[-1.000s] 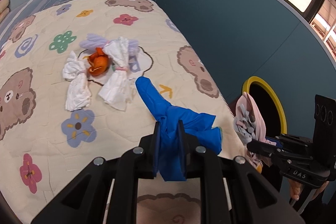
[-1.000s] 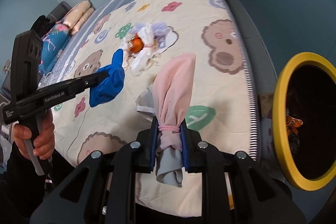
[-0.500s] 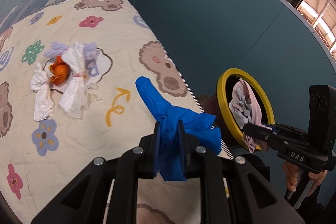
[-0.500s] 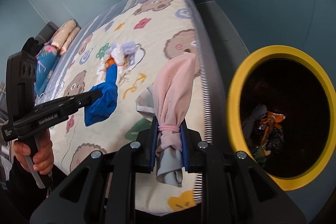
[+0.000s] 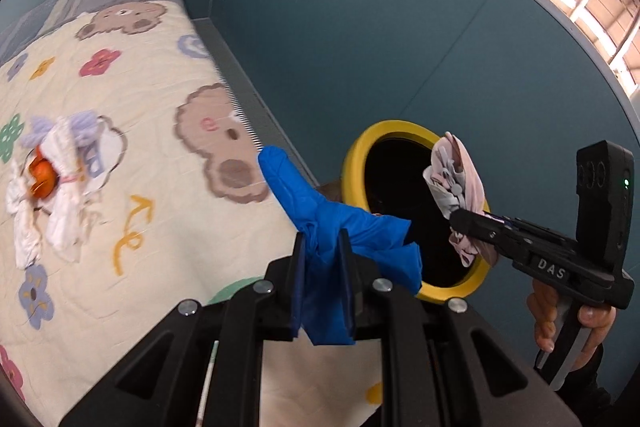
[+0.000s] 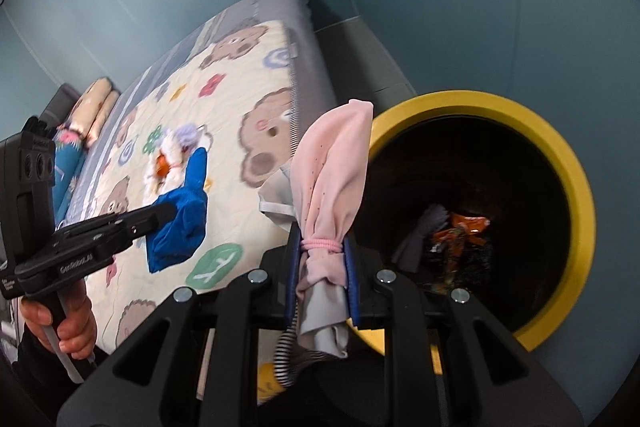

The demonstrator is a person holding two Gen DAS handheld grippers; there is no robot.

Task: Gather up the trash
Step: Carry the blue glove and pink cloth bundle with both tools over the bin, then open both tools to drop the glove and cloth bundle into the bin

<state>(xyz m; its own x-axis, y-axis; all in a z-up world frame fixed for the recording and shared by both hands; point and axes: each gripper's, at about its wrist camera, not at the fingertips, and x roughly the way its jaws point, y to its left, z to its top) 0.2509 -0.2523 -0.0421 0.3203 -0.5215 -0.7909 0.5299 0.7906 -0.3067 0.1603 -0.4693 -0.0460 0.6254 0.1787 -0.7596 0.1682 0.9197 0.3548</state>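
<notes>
My left gripper (image 5: 322, 247) is shut on a crumpled blue glove (image 5: 316, 211), held over the bed's right edge. The same glove (image 6: 182, 211) shows in the right wrist view, left of the bin. My right gripper (image 6: 322, 251) is shut on a pink cloth bundle (image 6: 332, 175) tied with a pink band; the bundle (image 5: 460, 179) hangs in front of the mouth of the yellow-rimmed bin (image 5: 356, 163). In the right wrist view the bin (image 6: 576, 183) is dark inside, with an orange wrapper (image 6: 460, 231) and other scraps at the bottom.
On the bear-print bed cover (image 5: 132, 107) lie white tied cloth bundles (image 5: 60, 187) around an orange item (image 5: 40, 175). Teal walls (image 5: 360, 27) close in beside the bed and behind the bin. A hand (image 6: 68, 323) holds the left gripper's handle; pillows (image 6: 92, 107) lie at the bed's far end.
Both grippers have swung right, from over the bed toward the bin. The pink bundle now hangs in front of the bin's mouth, and the blue glove is at the bed's edge.
</notes>
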